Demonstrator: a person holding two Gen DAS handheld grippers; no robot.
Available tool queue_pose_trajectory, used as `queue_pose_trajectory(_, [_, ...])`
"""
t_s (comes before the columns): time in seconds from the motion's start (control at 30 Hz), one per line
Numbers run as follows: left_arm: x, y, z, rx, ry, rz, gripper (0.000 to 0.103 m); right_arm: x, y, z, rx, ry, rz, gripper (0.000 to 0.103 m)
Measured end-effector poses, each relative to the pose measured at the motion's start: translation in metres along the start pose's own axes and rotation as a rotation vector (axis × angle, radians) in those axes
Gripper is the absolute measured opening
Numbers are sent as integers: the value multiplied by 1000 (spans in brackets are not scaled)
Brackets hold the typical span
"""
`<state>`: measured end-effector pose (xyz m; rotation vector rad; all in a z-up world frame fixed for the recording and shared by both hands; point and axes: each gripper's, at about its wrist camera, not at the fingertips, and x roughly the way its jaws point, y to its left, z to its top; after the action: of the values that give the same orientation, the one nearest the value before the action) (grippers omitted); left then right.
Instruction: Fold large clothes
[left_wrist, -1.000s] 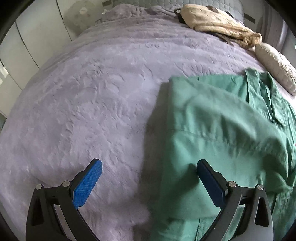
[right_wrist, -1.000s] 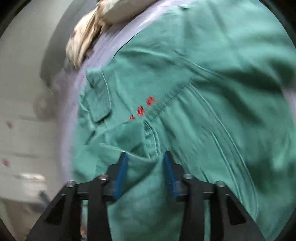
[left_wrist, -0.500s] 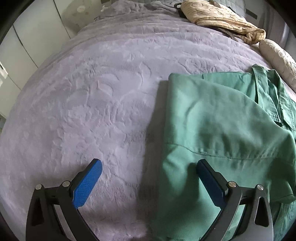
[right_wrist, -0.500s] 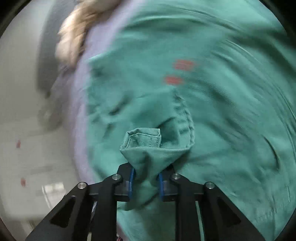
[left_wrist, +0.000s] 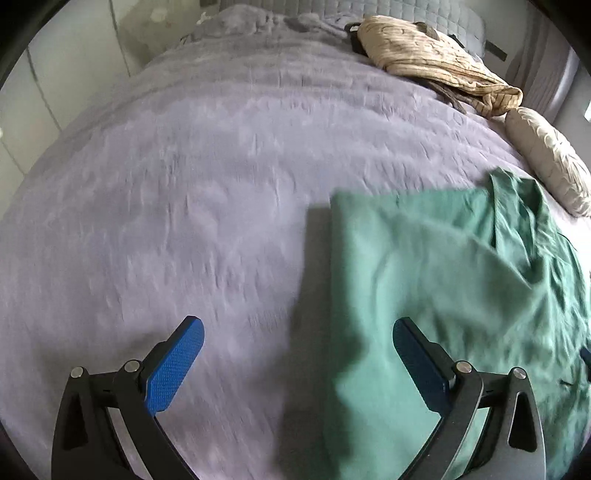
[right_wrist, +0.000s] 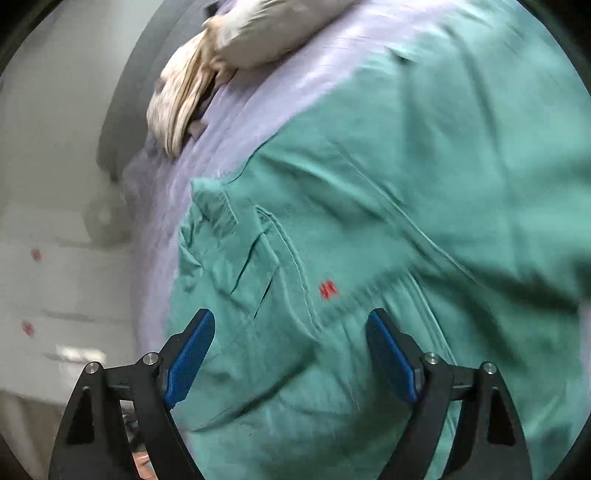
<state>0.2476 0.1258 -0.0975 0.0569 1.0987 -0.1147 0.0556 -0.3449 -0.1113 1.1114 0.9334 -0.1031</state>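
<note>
A large green garment (left_wrist: 436, 288) lies partly folded on the lilac bedspread (left_wrist: 184, 206), its straight folded edge on the left and its collar at the far right. My left gripper (left_wrist: 295, 347) is open and empty, hovering over the garment's left edge. In the right wrist view the same green garment (right_wrist: 388, 221) fills the frame, with a small red mark (right_wrist: 328, 289) and a pocket flap. My right gripper (right_wrist: 290, 343) is open just above the cloth and holds nothing.
A beige crumpled blanket (left_wrist: 436, 77) lies at the head of the bed and a pale pillow (left_wrist: 550, 166) at the far right. The blanket also shows in the right wrist view (right_wrist: 184, 99). White cupboards (left_wrist: 48, 85) stand left of the bed.
My right gripper held a bunched piece of the green garment half a second ago; it has opened and let it go. My left gripper has drawn back a little, still open.
</note>
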Motion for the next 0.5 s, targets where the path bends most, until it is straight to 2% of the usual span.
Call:
queue_pose_trajectory(0.07, [20, -8, 21, 38, 50, -10, 103, -3, 0, -7, 19, 4, 31, 88])
queue_pose_trajectory(0.17, [55, -19, 39, 52, 132, -24, 103, 6, 11, -12, -24, 23, 38, 88])
queue_pose_trajectory(0.27, [67, -29, 50, 48, 132, -18, 101, 15, 30, -6, -92, 7, -56, 87])
queue_pose_trajectory(0.3, [67, -31, 53, 35, 128, -41, 91, 10, 38, -4, -143, -22, -101, 86])
queue_pose_trajectory(0.37, [66, -33, 56, 32, 138, -70, 86, 10, 62, 2, -277, -71, -173, 86])
queue_pose_trajectory(0.5, [65, -35, 55, 57, 122, -66, 86, 37, 84, 28, -403, -16, -242, 86])
